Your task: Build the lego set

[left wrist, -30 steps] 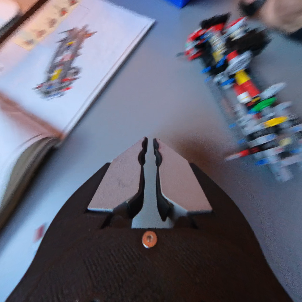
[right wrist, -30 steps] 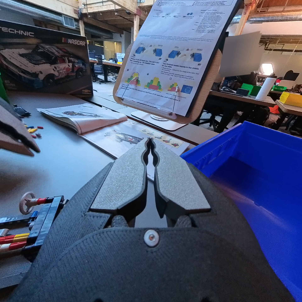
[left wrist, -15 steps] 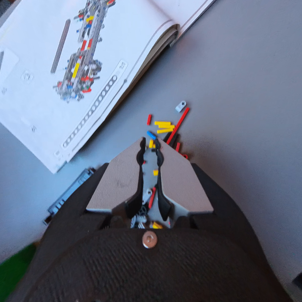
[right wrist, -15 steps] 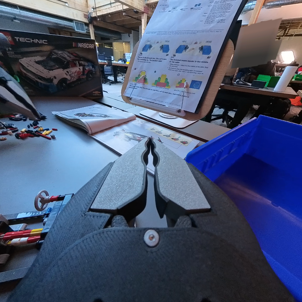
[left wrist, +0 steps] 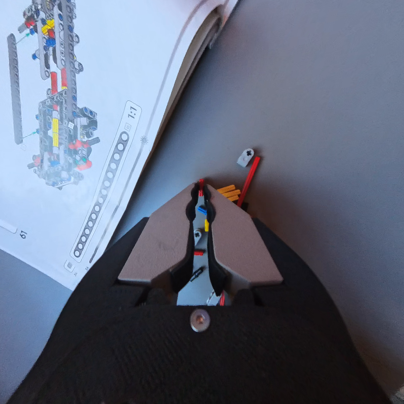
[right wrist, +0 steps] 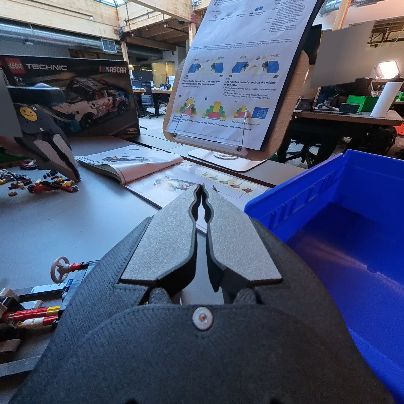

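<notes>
Since the earlier frames, the left gripper (left wrist: 201,185) has been swung from blurred travel near the model to a spot low over the loose pieces, and its jaws have been narrowed onto a small red pin (left wrist: 201,183). In the left wrist view, the pin is seen at centre frame, pinched between the fingertips (left wrist: 195,188) and poking out past them; whether it is lifted clear of the grey table (left wrist: 306,109) cannot be told. Yellow axles (left wrist: 229,190) and a long red axle (left wrist: 249,180) lie just right of the tips, with a grey connector (left wrist: 246,157) above them; a blue pin (left wrist: 202,209) and other bits show through the gap lower down. An open booklet (left wrist: 105,65) fills the upper left. In the right wrist view, the right gripper (right wrist: 201,188) is held at centre with its tips closed together on nothing, above the table and near the booklet (right wrist: 131,161). A blue bin (right wrist: 328,207) stands at the right, part of the model (right wrist: 43,306) lies at lower left, and the left gripper (right wrist: 75,178) is seen at the left edge, tips down in the scatter of pieces (right wrist: 39,183). A box (right wrist: 72,96) and a sheet on a stand (right wrist: 240,76) are set behind. Picking one piece appears to be the step in hand; a straight lift would be called for so that the neighbouring axles are not dragged.
</notes>
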A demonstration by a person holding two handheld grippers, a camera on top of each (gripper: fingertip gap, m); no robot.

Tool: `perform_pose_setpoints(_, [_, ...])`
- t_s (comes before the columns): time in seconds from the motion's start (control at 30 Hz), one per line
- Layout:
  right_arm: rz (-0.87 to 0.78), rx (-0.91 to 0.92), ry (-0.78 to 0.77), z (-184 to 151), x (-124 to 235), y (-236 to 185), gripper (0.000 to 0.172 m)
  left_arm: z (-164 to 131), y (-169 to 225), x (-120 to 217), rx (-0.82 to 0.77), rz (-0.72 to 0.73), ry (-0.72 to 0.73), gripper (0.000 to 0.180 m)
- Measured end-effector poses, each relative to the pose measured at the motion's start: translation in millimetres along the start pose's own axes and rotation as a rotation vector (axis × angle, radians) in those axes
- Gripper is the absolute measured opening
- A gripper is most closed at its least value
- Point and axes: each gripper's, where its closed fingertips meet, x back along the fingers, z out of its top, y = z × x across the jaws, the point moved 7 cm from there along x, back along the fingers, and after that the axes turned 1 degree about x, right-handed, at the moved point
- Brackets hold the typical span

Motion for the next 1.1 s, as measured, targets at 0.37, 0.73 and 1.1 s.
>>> perform_pose_setpoints(0.37, [0.002,-0.004,-0.004,-1,-2,0,0.0,78,75,16,-0.199,-0.079,0.217,0.002])
perform_pose_setpoints(0.73, [0.031,-0.043,-0.009,-2,-3,1,0.0,95,126,-48,-0.248,-0.233,0.235,0.003])
perform_pose_setpoints(1.1, [-0.01,-0.057,0.072,7,8,7,0.0,62,111,0,-0.029,-0.159,0.367,0.029])
